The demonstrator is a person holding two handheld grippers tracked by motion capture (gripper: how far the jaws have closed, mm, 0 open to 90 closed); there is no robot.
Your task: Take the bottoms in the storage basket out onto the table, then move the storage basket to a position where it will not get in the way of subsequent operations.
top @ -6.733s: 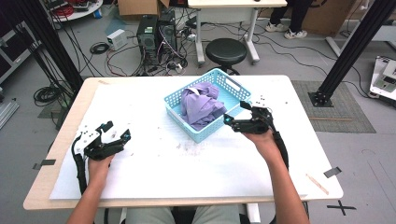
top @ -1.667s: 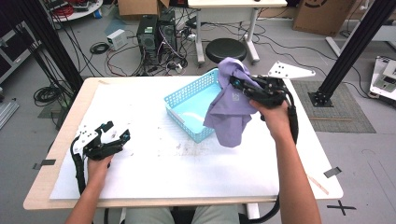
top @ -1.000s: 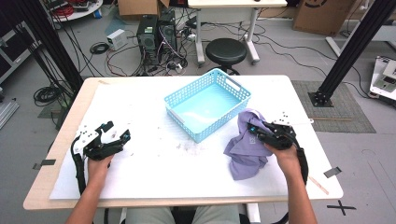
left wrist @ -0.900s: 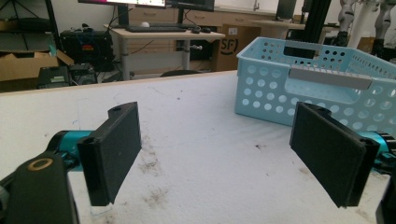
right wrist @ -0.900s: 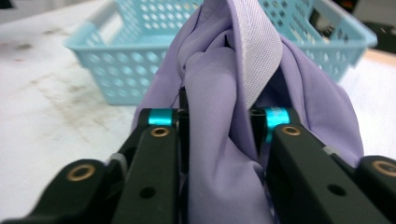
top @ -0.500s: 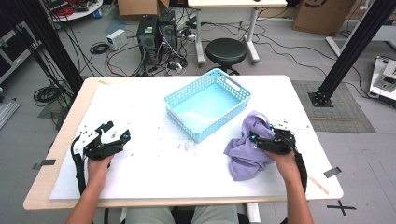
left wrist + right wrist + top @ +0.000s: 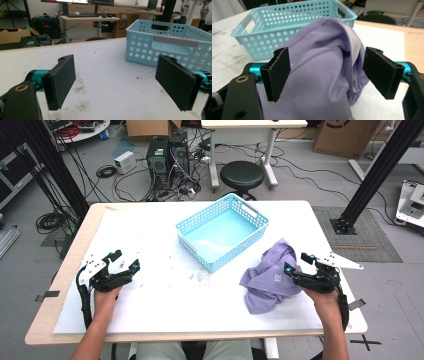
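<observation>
A crumpled purple cloth point(image 7: 267, 280) lies on the white table point(image 7: 165, 310), right of an empty light-blue perforated basket point(image 7: 242, 247). My right gripper point(image 7: 296, 263) sits at the cloth's right edge. Its jaws have just been opening and stand wide. In the right gripper view the cloth point(image 7: 324, 82) bulges up between the pads of this gripper point(image 7: 326, 53), which do not press on it, with the basket point(image 7: 287, 20) behind. My left gripper point(image 7: 120, 266) rests open at the table's left with nothing in it. In the left gripper view that gripper point(image 7: 116, 60) spans bare table, the basket point(image 7: 142, 50) off to the right.
Behind the table's far edge stand a black stool point(image 7: 242, 174), computer cases point(image 7: 167, 157) and tangled cables. A black frame post point(image 7: 372, 175) rises at the right. The table top between my two hands shows some grey smudges point(image 7: 202, 277).
The right gripper lifted the cloth out of the basket and set it down on the table to the right. Its jaws have opened and it has drawn back off the cloth. The left gripper stayed put.
</observation>
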